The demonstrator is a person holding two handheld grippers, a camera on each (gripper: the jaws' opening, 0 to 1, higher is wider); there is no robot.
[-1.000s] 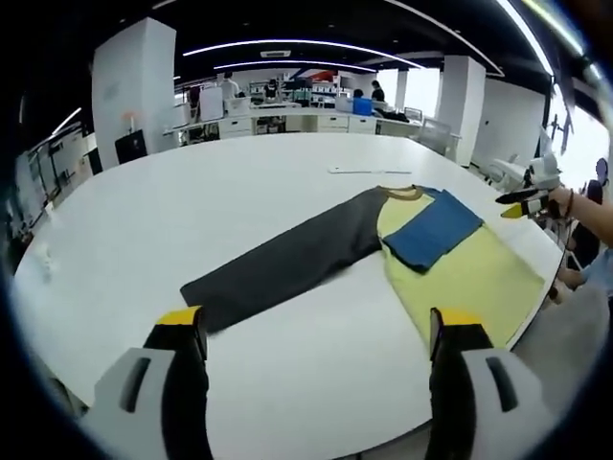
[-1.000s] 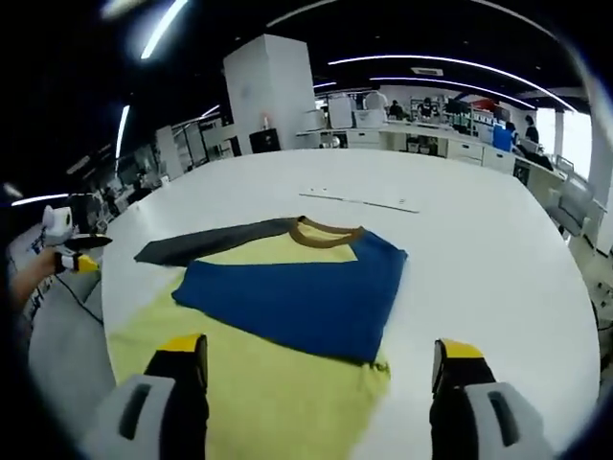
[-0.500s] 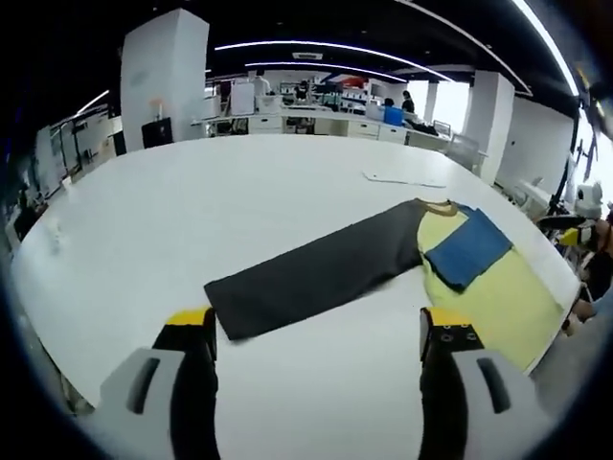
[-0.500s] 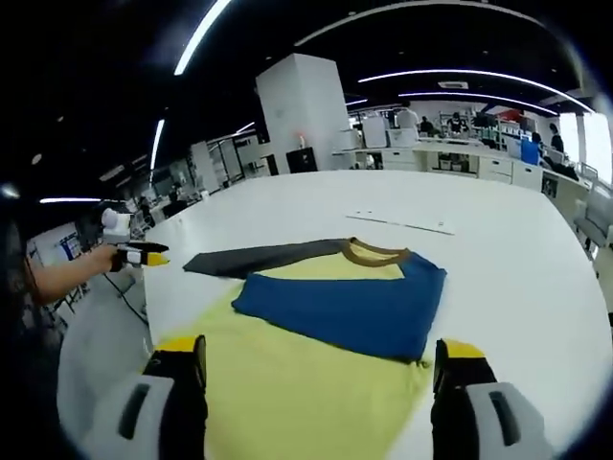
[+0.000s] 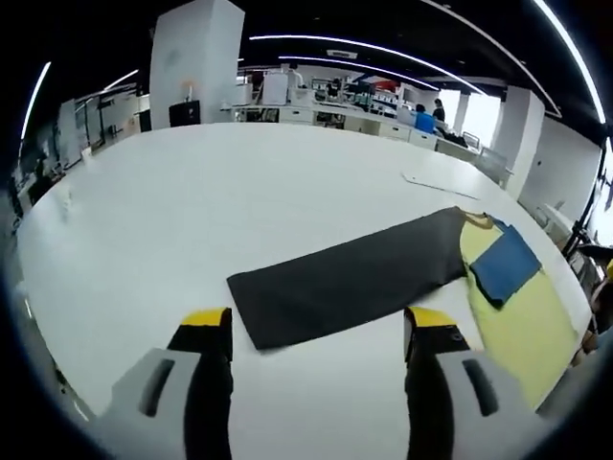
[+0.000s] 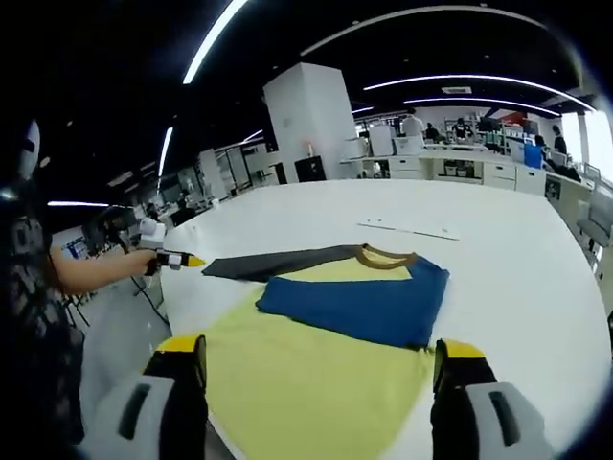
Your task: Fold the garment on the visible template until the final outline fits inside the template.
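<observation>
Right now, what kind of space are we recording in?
Likely an open-plan office or lab: a big white table holding the shirt, rows of desks behind it, and strip ceiling lights around a white pillar.

The garment (image 6: 316, 383) lies flat on the table (image 5: 192, 201), near the table's edge. 1 sleeve (image 5: 345, 287) stretches out sideways across the table, away from the body; the other sleeve (image 6: 359, 302) is folded over and rests on top of the body, just below the collar (image 6: 386, 256). In the right gripper view, the left gripper (image 6: 177, 260) hovers beside the outstretched sleeve's end. Behind the garment, a thin strip (image 6: 407, 229) lies on the table, well apart from the collar.
</observation>
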